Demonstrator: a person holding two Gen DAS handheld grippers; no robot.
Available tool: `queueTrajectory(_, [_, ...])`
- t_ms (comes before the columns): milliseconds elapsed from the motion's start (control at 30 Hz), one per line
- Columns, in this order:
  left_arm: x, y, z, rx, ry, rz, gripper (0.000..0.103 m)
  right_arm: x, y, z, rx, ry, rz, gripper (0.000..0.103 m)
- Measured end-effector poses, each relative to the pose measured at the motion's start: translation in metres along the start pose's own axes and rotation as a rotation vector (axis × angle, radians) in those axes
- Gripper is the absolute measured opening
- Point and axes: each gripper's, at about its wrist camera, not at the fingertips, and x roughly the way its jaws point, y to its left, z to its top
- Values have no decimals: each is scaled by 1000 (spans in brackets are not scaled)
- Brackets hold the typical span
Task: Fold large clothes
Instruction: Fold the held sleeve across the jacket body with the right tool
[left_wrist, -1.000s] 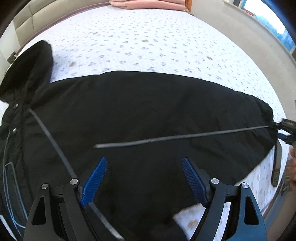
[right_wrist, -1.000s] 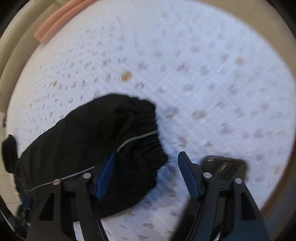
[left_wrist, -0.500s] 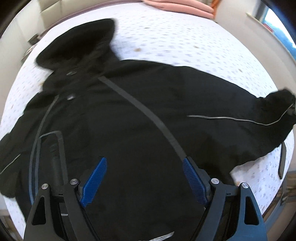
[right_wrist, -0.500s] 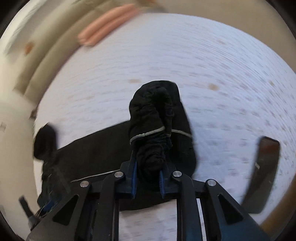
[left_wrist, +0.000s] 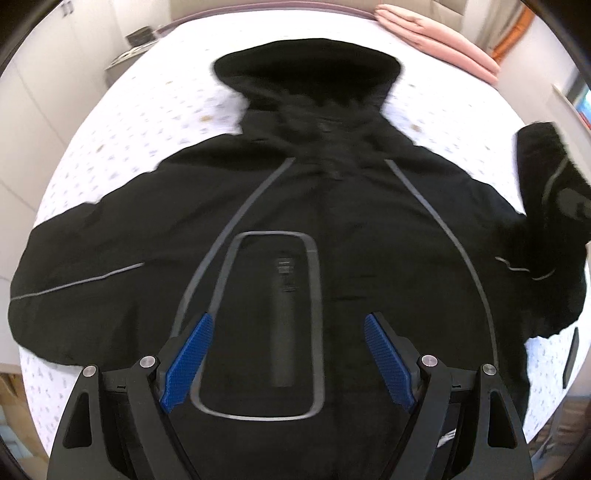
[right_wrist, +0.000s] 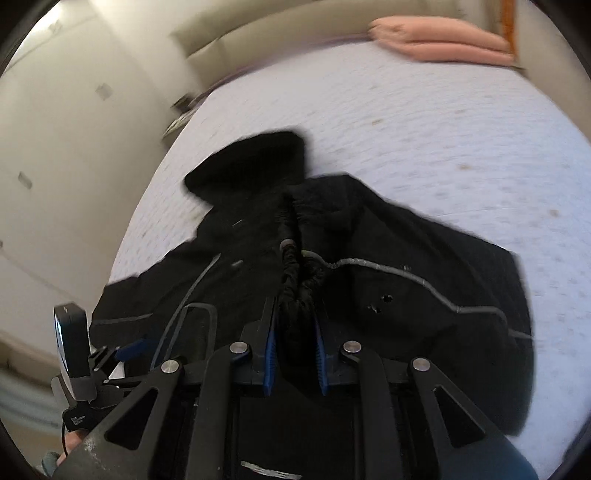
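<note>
A black hooded jacket (left_wrist: 351, 229) with grey piping lies spread on the bed, hood (left_wrist: 306, 74) at the far end. My left gripper (left_wrist: 288, 321) hovers open over the jacket's middle, above a grey-outlined panel (left_wrist: 277, 321), with nothing between its blue pads. My right gripper (right_wrist: 293, 314) is shut on the gathered cuff (right_wrist: 295, 273) of one sleeve, which it holds lifted above the jacket body (right_wrist: 424, 314). In the left wrist view that raised sleeve end (left_wrist: 546, 177) stands up at the right. One blue finger (right_wrist: 129, 349) of the left gripper shows low left in the right wrist view.
The bed (left_wrist: 147, 110) has a white sheet with small prints. Pink folded bedding (left_wrist: 443, 40) lies at its head by a beige headboard (right_wrist: 229, 33). A flat dark object (left_wrist: 570, 358) rests near the bed's right edge. A nightstand (left_wrist: 136, 40) stands by the wall.
My right gripper closed on the sleeve cuff, lifted it and carried it in over the jacket. My left gripper stayed open and swung from the sleeve to the jacket's middle.
</note>
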Motion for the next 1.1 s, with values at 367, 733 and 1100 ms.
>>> queueTrajectory(367, [19,74,-10,-82,44,18,85,157,61,-48,-82,292,-154,26])
queueTrajectory(733, [29,71,1,-64,49,-76,85,122,56,-40,-39,311,-64,53])
queueTrajectory(1100, [42,-20,33,31,26,-345,85,64,-73,-38,127,196,-270,43])
